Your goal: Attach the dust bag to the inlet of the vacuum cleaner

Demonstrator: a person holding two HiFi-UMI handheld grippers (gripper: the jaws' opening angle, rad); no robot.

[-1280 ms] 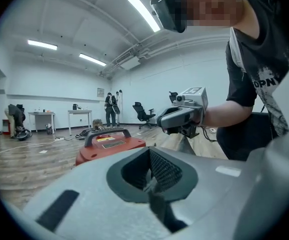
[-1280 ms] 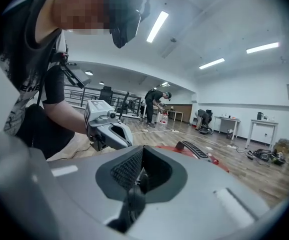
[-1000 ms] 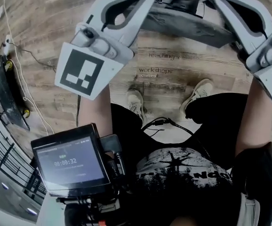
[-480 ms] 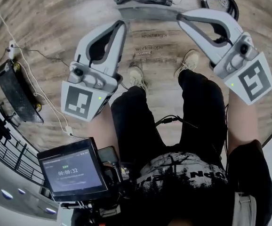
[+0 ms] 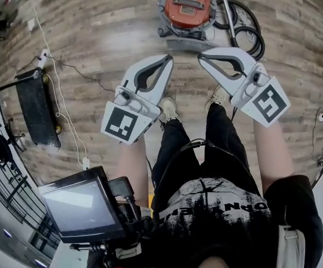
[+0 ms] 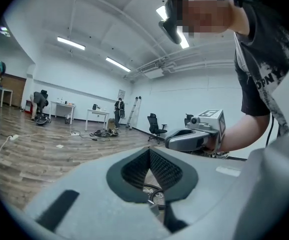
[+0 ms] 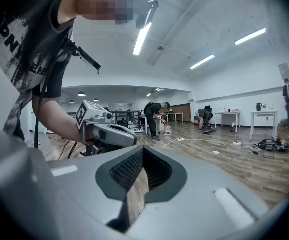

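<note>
Floor (image 5: pixel 94 27) open left of vacuum cleaner (image 5: pixel 186 7); left gripper (image 5: pixel 168 60) and right gripper (image 5: pixel 202 57) hang nearby, closed, empty.

Matt wood-plank floor (image 5: pixel 94 43); glossy orange plastic vacuum cleaner (image 5: pixel 188 7).

Head view overlooks left gripper (image 5: pixel 169 59), right gripper (image 5: pixel 201 56); their views face level.

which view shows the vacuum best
The head view: the red vacuum sits on the floor, seen from above, hose coiled beside it. The left gripper view shows only dark loops, perhaps that hose, past its jaws. The right gripper view shows none of it.
</note>
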